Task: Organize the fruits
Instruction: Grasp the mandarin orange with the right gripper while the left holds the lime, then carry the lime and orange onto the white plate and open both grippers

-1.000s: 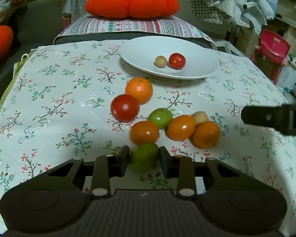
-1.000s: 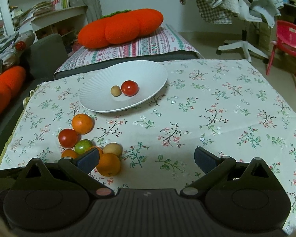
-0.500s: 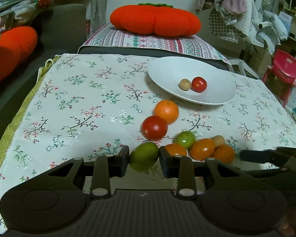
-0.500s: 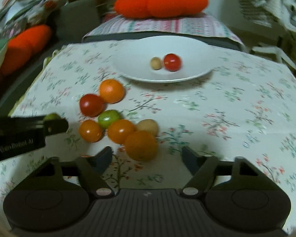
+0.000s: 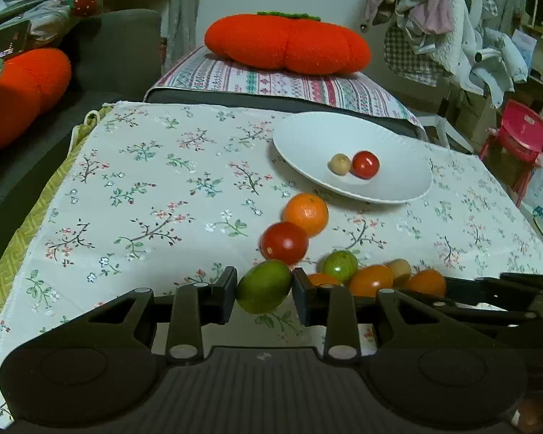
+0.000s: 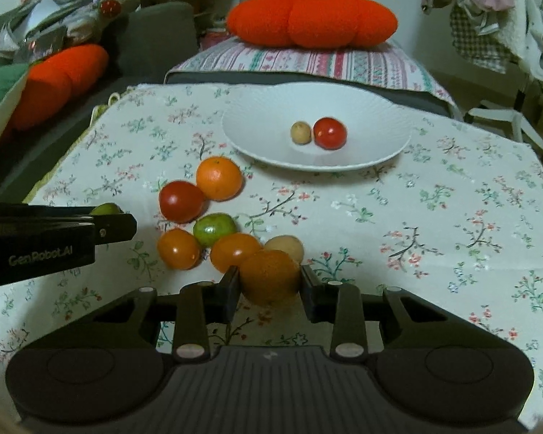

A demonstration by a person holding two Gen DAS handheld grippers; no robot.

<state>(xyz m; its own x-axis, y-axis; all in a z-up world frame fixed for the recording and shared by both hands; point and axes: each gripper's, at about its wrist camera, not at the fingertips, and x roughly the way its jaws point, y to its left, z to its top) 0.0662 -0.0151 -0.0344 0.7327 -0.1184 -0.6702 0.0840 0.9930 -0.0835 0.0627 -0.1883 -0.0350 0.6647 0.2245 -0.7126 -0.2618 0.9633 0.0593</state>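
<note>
- Between the left gripper's (image 5: pixel 263 287) clenched fingers sits the oval green fruit (image 5: pixel 263 285), lifted above the floral tablecloth (image 5: pixel 144 195).
- Right gripper (image 6: pixel 269 284) brackets the round orange mandarin (image 6: pixel 269 276); whether it presses cannot be told.
- Both fruits should probably be carried level to the white ribbed plate (image 5: pixel 307 137) and set down gently, clear of its red tomato (image 5: pixel 365 164).

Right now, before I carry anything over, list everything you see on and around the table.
Plate: one, white, far side of the cloth.
Red tomato and beige fruit: one each, on the plate.
Loose fruit: orange, red tomato, small green fruit, two orange tomatoes, beige fruit, on the cloth.
Tablecloth: one, floral.
Cushions: orange, one behind the table, one at left.
Left gripper: shut on green fruit.
Right gripper: closed around dark orange.
</note>
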